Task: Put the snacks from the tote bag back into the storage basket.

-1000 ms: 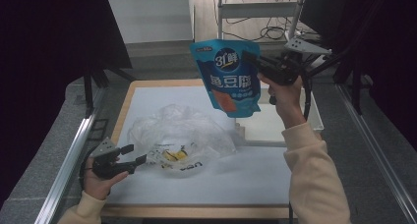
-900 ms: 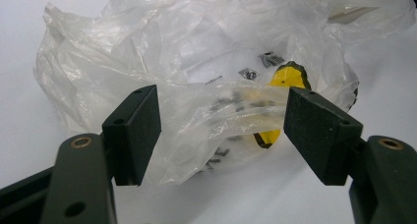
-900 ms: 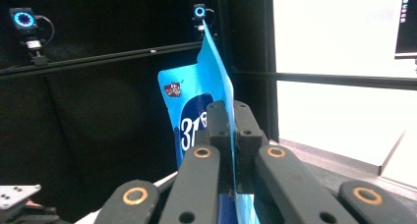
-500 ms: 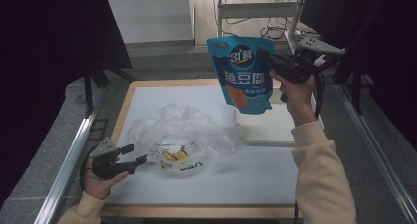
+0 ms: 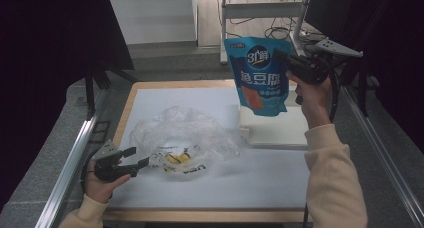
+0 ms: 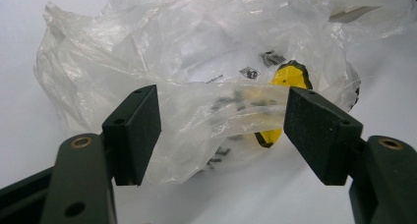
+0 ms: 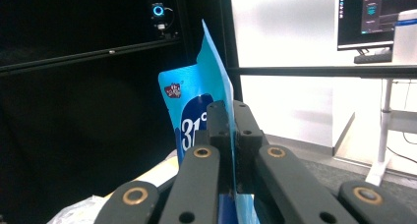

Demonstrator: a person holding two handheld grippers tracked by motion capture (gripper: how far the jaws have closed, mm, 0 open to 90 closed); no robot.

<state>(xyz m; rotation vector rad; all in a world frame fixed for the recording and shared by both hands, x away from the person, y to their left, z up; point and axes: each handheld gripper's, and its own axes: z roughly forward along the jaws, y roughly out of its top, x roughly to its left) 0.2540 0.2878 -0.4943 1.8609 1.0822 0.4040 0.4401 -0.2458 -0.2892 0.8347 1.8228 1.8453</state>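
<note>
- Right gripper (image 5: 280, 58) clamped on blue pouch (image 5: 257, 78), has carried it rightward, now hanging above white box (image 5: 275, 130).
- Left gripper (image 5: 142, 158) open, jaws either side of a plastic bag (image 5: 180, 135) fold, unmoved.
- Pouch likely headed into box.

A table (image 5: 150, 95) with a pale wooden rim and white top carries a crumpled clear plastic bag (image 5: 182, 138) near its middle and a flat white box (image 5: 275, 130) further right.
</note>
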